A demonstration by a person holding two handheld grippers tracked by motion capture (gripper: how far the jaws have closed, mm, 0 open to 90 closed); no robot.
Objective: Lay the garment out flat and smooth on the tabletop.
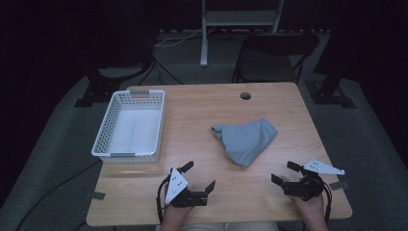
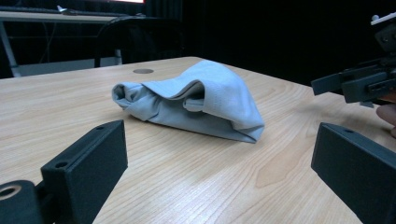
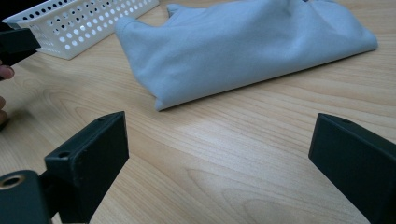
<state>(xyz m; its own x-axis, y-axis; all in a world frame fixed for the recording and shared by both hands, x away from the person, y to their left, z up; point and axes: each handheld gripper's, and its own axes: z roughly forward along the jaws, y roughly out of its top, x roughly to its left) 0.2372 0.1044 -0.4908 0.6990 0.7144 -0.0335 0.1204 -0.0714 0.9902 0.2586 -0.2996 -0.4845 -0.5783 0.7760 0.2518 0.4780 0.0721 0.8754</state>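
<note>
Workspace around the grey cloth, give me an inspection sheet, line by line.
Surface: wooden table, bare around the work, round hole near the far edge.
Job's things: grey cloth, loosely folded, lying right of centre; white basket on the left, empty.
Clutter: nothing seen.
Grippers: left tongs and right tongs both open, at the near edge, apart from the cloth, holding nothing.
Cables: one trails from each of the tongs; more lie on the floor behind the table.
Surroundings: dark room, folding chair and a white stand beyond the far edge.
</note>
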